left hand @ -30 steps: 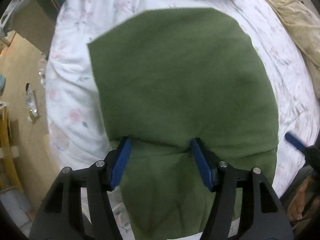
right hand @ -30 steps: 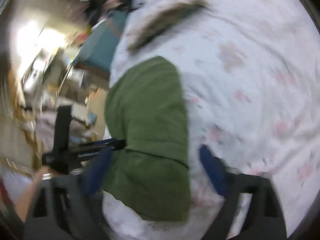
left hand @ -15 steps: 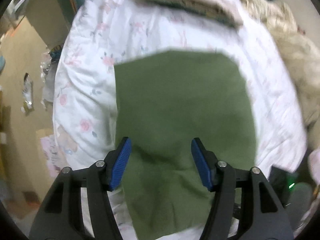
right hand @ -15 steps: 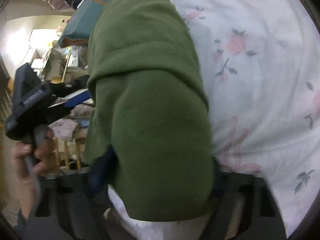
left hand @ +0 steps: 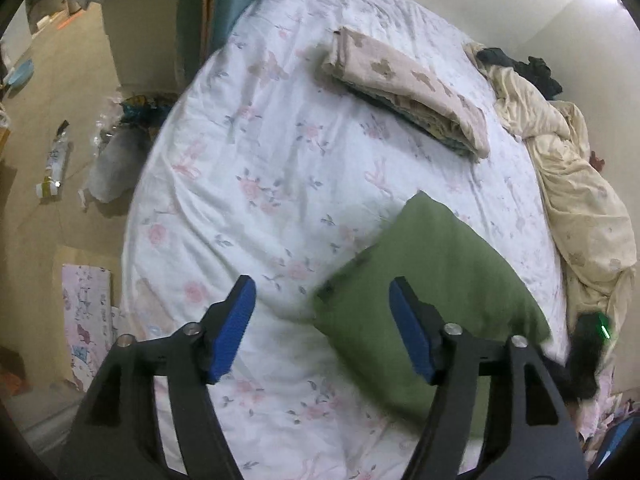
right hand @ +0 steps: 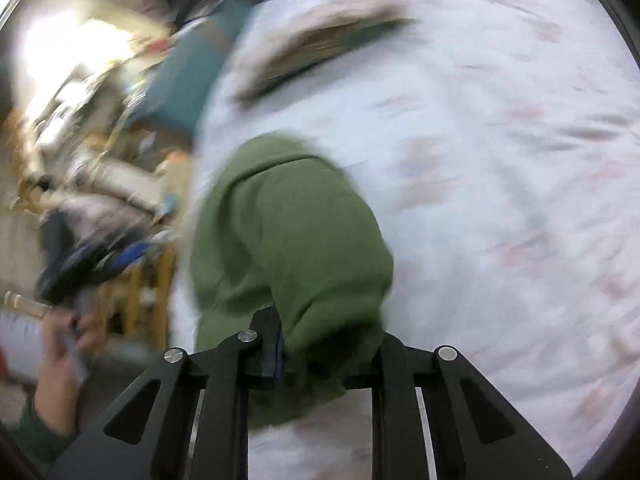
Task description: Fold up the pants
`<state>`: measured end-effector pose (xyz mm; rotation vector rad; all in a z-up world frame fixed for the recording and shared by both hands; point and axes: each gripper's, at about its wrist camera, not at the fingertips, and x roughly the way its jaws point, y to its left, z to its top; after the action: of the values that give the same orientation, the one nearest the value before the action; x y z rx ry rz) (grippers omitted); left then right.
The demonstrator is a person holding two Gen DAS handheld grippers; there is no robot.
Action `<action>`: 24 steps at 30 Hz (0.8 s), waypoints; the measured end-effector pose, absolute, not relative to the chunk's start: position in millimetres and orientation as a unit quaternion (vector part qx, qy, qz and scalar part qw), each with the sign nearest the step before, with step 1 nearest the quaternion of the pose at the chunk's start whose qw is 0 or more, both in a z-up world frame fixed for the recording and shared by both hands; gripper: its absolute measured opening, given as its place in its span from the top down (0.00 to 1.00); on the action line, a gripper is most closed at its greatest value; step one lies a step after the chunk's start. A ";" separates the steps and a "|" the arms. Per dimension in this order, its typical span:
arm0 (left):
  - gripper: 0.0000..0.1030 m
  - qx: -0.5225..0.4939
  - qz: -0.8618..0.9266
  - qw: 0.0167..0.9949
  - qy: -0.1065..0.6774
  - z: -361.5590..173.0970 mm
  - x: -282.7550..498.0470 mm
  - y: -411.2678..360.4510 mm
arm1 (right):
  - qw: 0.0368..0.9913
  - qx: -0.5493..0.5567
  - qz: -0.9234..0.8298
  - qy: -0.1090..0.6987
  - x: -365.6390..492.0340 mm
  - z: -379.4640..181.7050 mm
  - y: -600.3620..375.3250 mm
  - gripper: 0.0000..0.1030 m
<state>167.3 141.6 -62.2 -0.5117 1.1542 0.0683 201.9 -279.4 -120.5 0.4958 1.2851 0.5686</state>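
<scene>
The folded green pants (left hand: 440, 280) lie on the floral bed sheet (left hand: 280, 168), at the lower right of the left wrist view. My left gripper (left hand: 324, 320) is open and empty above the sheet, its right finger over the pants' near edge. In the blurred right wrist view my right gripper (right hand: 328, 344) is shut on the near end of the green pants (right hand: 296, 232), which bunch up over its fingers. The left gripper (right hand: 100, 264) shows at the left there, held in a hand.
A folded beige blanket (left hand: 408, 88) lies on the bed beyond the pants. A cream duvet (left hand: 580, 208) is heaped along the right side. The bed's left edge drops to a floor with bags and litter (left hand: 116, 156).
My left gripper has lifted back and away from the pants, which now lie to its right. My right gripper has closed on the pants' end and is moving fast.
</scene>
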 end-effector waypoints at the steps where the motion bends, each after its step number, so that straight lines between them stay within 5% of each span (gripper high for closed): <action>1: 0.33 -0.239 0.024 0.804 0.543 -64.4 167.9 139.3 | 0.725 0.250 0.238 0.596 212.0 -136.1 -296.2 0.82; 4: 0.32 -0.236 -0.008 0.797 0.557 -72.7 171.5 124.0 | 0.707 0.271 0.215 0.617 211.1 -163.9 -313.3 0.74; 6: 0.22 -0.225 -0.032 0.793 0.565 -76.5 175.4 110.7 | 0.709 0.285 0.202 0.613 206.1 -163.4 -314.8 0.68; 8: 0.18 -0.209 -0.055 0.790 0.573 -82.0 184.0 96.9 | 0.712 0.294 0.188 0.609 197.8 -157.0 -319.8 0.47; 10: 0.17 -0.188 -0.074 0.793 0.575 -90.3 195.9 84.0 | 0.716 0.313 0.177 0.599 186.6 -151.2 -333.3 0.14; 19: 0.18 -0.122 -0.148 0.751 0.632 -157.4 218.3 53.5 | 0.671 0.434 0.134 0.587 145.6 -179.9 -324.5 0.08; 22: 0.54 -0.135 -0.168 0.734 0.644 -166.6 217.4 51.3 | 0.663 0.404 0.170 0.608 148.4 -194.6 -295.3 0.12; 23: 0.77 -0.137 -0.171 0.730 0.647 -166.8 216.6 49.2 | 0.674 0.386 0.178 0.605 149.0 -192.9 -288.9 0.17; 24: 0.85 -0.127 -0.174 0.735 0.643 -162.5 215.1 45.4 | 0.682 0.371 0.191 0.600 149.3 -190.6 -280.8 0.39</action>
<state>215.1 45.4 -162.5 -0.2793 1.4133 -0.3829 149.3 -280.8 -190.6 0.8312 1.3467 0.4279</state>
